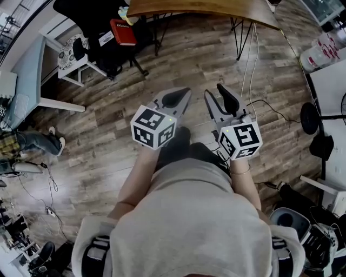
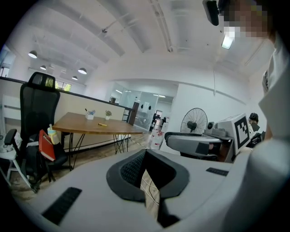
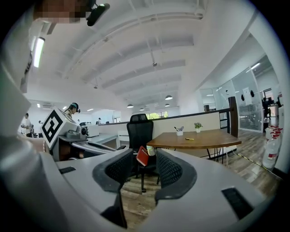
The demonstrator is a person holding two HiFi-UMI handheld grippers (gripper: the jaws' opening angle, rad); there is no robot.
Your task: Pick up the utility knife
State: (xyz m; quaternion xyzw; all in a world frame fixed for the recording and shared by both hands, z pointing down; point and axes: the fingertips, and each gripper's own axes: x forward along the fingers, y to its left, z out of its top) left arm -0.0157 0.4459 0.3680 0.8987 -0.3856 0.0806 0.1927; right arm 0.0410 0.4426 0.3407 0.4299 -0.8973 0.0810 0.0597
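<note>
No utility knife can be made out for certain. A small yellow object lies on the wooden table, too small to identify; it also shows in the left gripper view. Both grippers are held in front of the person's body, over wood floor, well short of the table. My left gripper shows only a narrow gap, with floor visible through it and nothing between its jaws. My right gripper stands open with empty jaws.
A black office chair carrying a red book stands beside the table. A white stool is at the left. Cables trail over the floor, and a fan and white bottles are at the right.
</note>
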